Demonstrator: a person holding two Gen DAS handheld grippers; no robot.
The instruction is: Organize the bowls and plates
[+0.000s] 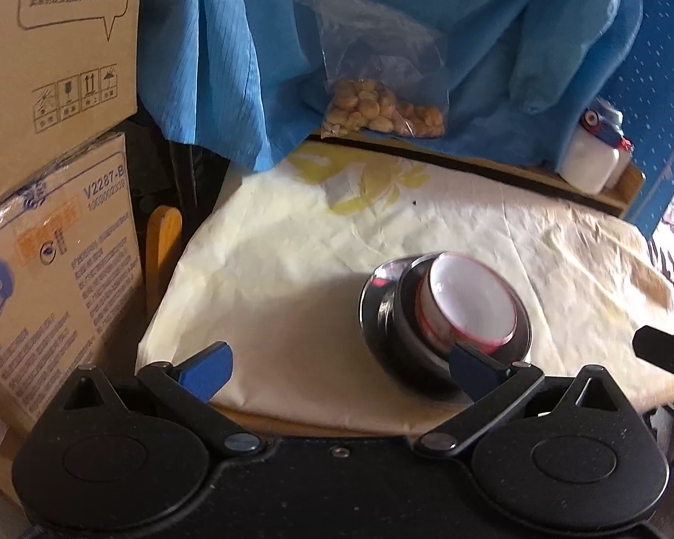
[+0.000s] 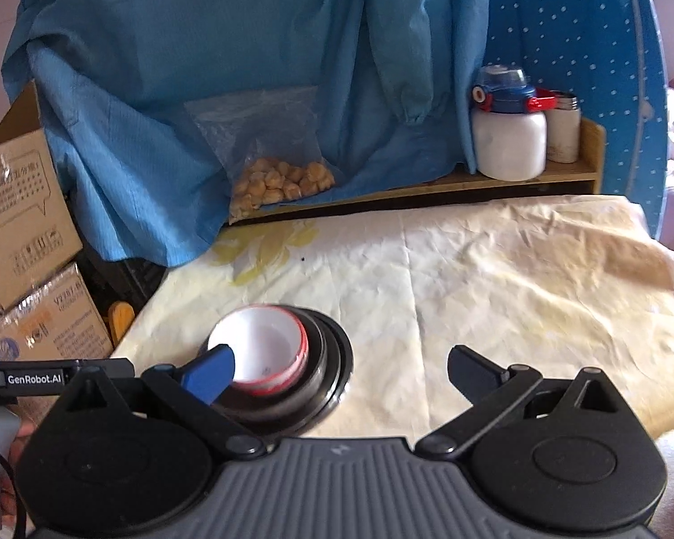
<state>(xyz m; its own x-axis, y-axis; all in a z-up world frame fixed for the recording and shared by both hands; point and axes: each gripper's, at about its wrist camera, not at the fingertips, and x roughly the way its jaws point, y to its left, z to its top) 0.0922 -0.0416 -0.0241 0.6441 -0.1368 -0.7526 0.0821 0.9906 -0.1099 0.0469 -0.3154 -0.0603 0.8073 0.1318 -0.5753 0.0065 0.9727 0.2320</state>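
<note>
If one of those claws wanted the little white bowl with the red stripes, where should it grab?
Probably by the rim, from above: the white bowl sits nested upright inside the dark bowls, so its sides are mostly hidden and only the rim stands clear.

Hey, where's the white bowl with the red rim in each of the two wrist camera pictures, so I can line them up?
Left wrist view: the white bowl sits lower right of centre, nested in dark bowls, just above the right finger.
Right wrist view: the white bowl sits lower left of centre, beside the blue-padded left finger.
Shared landmark: the clear bag of nuts against the blue cloth behind the table.
</note>
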